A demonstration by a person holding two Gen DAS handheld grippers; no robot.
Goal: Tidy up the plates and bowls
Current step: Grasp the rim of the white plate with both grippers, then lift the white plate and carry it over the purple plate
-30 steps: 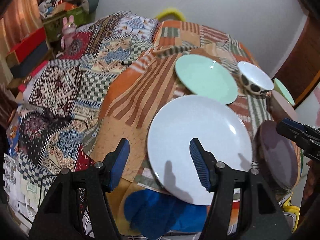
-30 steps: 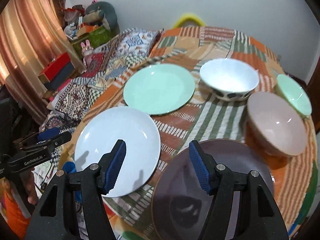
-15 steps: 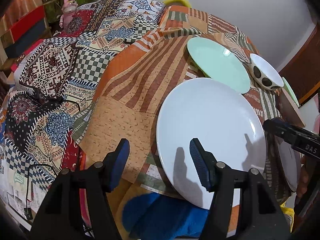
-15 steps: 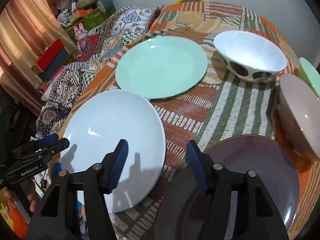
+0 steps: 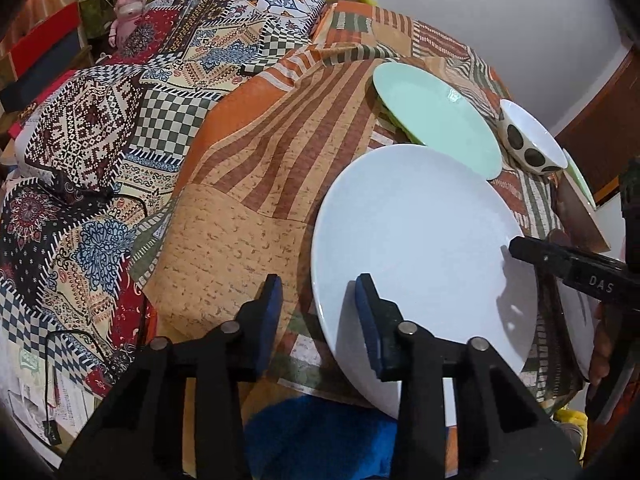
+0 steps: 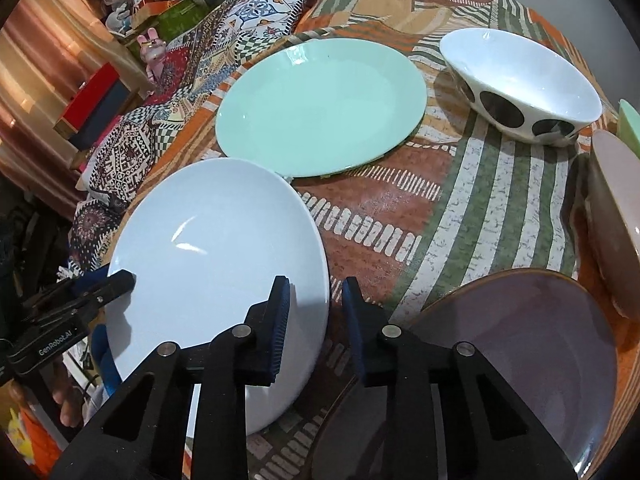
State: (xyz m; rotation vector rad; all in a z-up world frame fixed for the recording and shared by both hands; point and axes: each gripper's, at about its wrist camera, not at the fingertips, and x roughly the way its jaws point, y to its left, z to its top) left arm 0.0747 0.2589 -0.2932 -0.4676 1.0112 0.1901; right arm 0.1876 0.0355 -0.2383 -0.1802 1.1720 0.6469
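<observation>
- Since both grippers are closing in on opposite edges of the white plate (image 6: 216,264), I'd judge the step in hand to be a two-sided lift of that plate, and it wants care: each rim should sit well in between the pads before anything squeezes.
- From where the left gripper (image 5: 318,312) looks, its jaws stand apart with nothing between them; the plate's near-left rim lies right in the gap, one blue pad over the plate, the other over the patterned tablecloth (image 5: 240,200).
- On the other side, the right gripper (image 6: 316,312) is likewise parted and empty, straddling the plate's right rim.
- Lifting evenly matters, I think, because a smooth glazed plate held only by its edges could tip or slide.
- Just beyond the white plate sits the mint green plate (image 6: 320,108), their rims nearly touching, which looks a sensible place to stack it.
- A dark purple plate (image 6: 520,360) lies right beside the right gripper, and the spotted bowl (image 6: 520,84) stands further back.
</observation>
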